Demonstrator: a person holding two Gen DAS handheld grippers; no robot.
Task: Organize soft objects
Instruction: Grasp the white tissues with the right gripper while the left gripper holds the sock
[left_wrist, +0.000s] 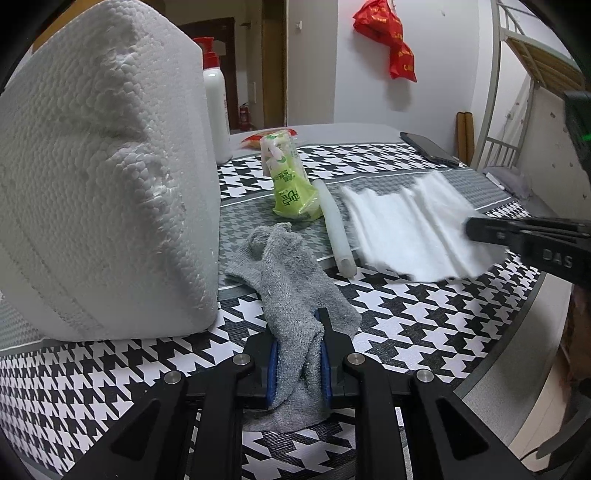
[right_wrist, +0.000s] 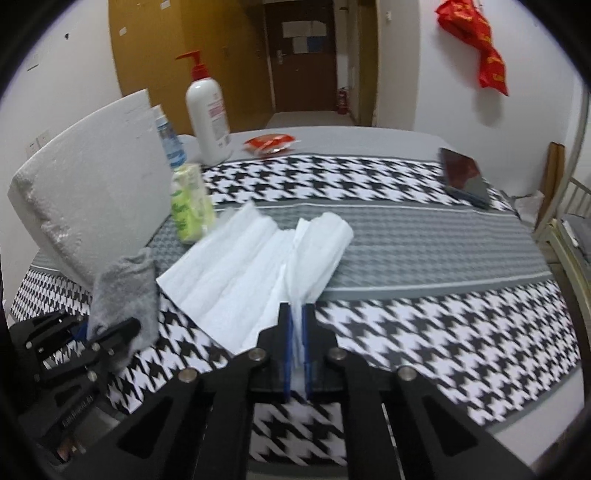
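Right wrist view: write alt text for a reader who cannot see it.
The right gripper is shut on the near edge of a white cloth spread on a houndstooth table. At left, the left gripper holds a grey sock beside a foam block.

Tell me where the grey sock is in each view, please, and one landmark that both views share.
Left wrist view: the grey sock is at bottom centre, pinched in the left gripper, right of the foam block.
Right wrist view: the sock is at the lower left, in the left gripper, below the foam block.
Shared landmark: the green tissue pack.
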